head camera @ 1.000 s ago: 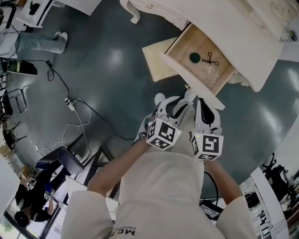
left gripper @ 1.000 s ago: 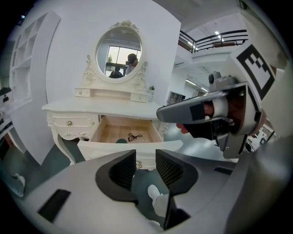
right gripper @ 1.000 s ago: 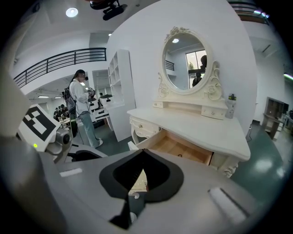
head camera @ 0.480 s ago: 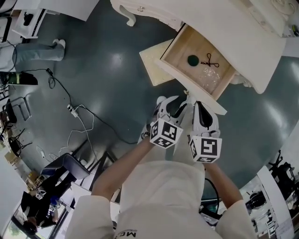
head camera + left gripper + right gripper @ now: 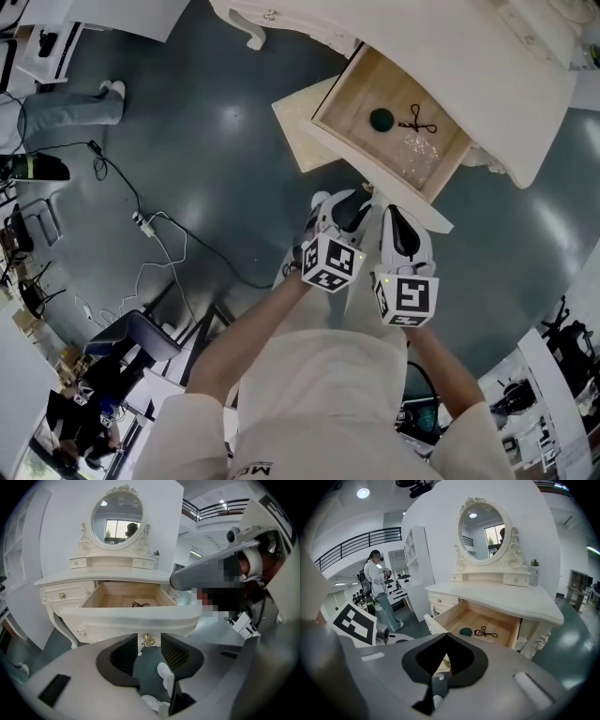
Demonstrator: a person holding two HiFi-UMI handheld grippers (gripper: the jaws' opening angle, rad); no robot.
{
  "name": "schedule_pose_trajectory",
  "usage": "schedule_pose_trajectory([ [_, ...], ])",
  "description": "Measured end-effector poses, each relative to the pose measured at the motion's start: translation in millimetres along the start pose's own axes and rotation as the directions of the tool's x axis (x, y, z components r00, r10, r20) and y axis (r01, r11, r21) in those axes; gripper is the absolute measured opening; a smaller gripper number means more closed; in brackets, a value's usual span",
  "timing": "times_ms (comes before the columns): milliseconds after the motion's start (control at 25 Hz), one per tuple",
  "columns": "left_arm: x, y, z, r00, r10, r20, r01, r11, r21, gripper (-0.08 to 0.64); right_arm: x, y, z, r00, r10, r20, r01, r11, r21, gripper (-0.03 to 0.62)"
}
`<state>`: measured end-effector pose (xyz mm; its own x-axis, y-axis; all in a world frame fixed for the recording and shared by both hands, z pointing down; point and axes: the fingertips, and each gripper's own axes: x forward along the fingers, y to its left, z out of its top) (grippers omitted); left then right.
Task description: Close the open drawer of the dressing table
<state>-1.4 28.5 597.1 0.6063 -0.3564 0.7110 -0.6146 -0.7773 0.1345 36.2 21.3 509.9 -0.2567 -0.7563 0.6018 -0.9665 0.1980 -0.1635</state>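
Compared with a second ago, the table (image 5: 487,56) and its drawer (image 5: 352,103) sit a little further left and higher in the head view, and both grippers remain side by side just below the drawer's front panel (image 5: 375,175). The left gripper (image 5: 150,646) has just been opening its jaws, and they now stand wide apart. The drawer is pulled well out of the table. Its open top faces up and its front faces the person, towards the lower left of the head view. The panel's long axis runs from upper left to lower right there, and level across the left gripper view. In that view the brass knob (image 5: 148,640) under the panel shows in the gap at the far end of the left jaws, with neither pad pressing on it. The right gripper (image 5: 446,637) has its tips closed together on nothing, and the drawer lies just beyond and above them, a little to the right.
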Motion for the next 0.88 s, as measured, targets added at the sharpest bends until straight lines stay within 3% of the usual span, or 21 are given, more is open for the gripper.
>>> schedule_pose_trajectory([
  [360,29,0,-17,0.998,0.007,-0.06,-0.008,1.0,-0.02,0.139,0,-6,-9,1.0,0.008,-0.013,-0.007,1.0,0.012,0.002],
  [880,42,3,-19,0.997,0.028,-0.075,-0.029,1.0,-0.011,0.103,0,-19,-9,1.0,0.002,-0.015,-0.002,1.0,0.028,0.002],
])
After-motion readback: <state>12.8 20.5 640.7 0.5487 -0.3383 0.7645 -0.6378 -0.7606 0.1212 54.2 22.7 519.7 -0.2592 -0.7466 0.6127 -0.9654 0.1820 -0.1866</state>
